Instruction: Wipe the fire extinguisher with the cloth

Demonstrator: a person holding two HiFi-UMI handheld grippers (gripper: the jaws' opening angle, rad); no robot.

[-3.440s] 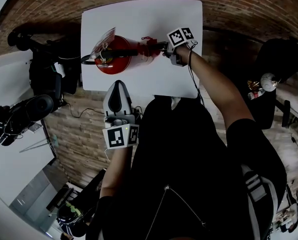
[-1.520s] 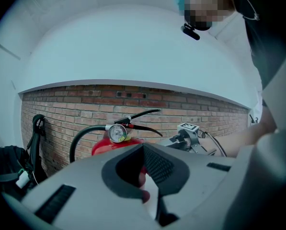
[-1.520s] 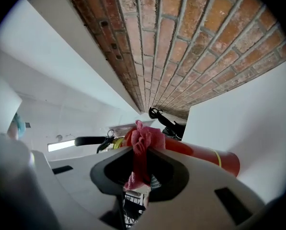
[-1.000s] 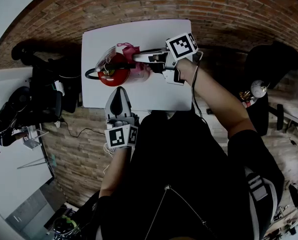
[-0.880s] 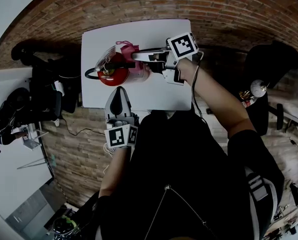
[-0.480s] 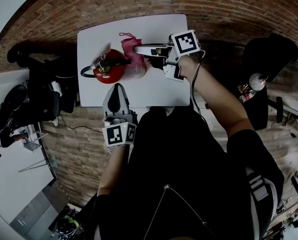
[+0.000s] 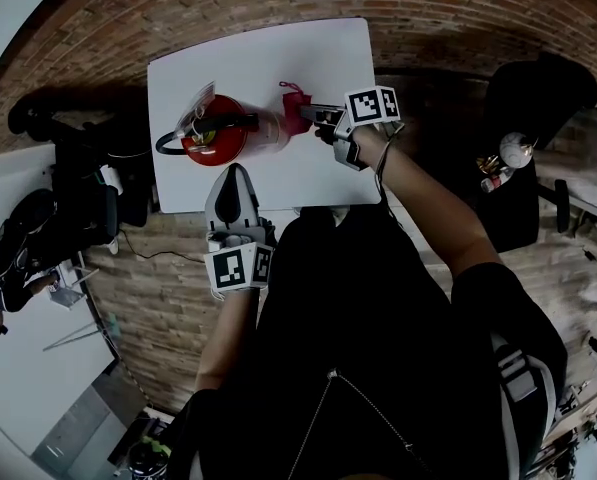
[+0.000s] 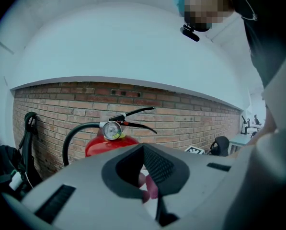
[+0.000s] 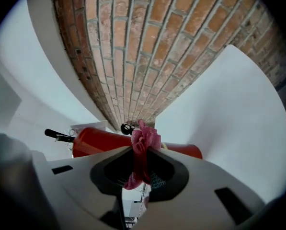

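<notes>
Table (image 7: 268, 48): white.
Extinguisher (image 7: 213, 140): red, on the table's left half.
Left gripper (image 7: 235, 176): jaws together, empty, at the near table edge.
Right gripper (image 7: 313, 116): jaws clamped on the cloth.
Cloth (image 7: 295, 108): pink, just right of the extinguisher.

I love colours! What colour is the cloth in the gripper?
Pink. The cloth shows best in the right gripper view.

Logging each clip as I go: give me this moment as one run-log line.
right gripper: shut on cloth by fire extinguisher base | left gripper: shut, empty, over table edge | contact: unclear
</notes>
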